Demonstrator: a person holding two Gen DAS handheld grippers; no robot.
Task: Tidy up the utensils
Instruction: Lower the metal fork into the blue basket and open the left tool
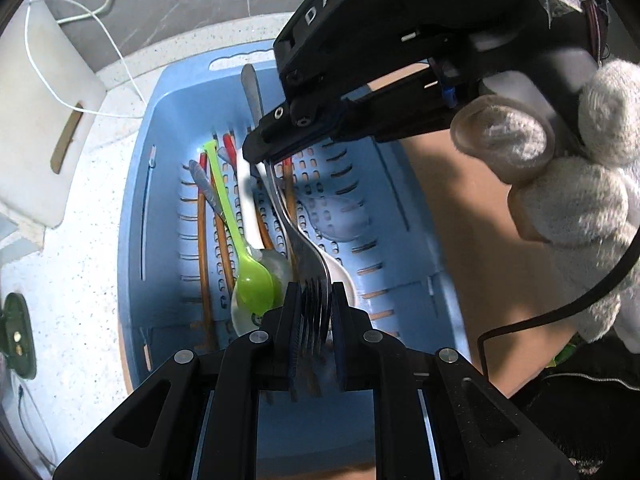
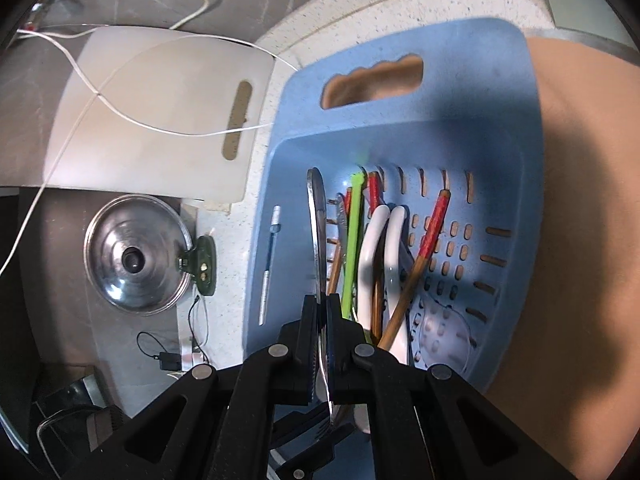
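Both ends of one metal fork [image 1: 298, 236] pinched right now: left gripper [image 1: 314, 304] clamped across the tines, right gripper [image 2: 323, 312] squeezed tight on the handle, all hovering over the blue basket [image 1: 136, 184] with the green spoon [image 1: 240, 248], white spoons [image 2: 380, 248] and chopsticks [image 2: 424, 256] underneath. Probably best to keep it level, lower gently alongside the rest, release one end first so nothing flips.

White cutting board [image 2: 160, 112], pot lid [image 2: 138, 254], cable [image 2: 120, 108].
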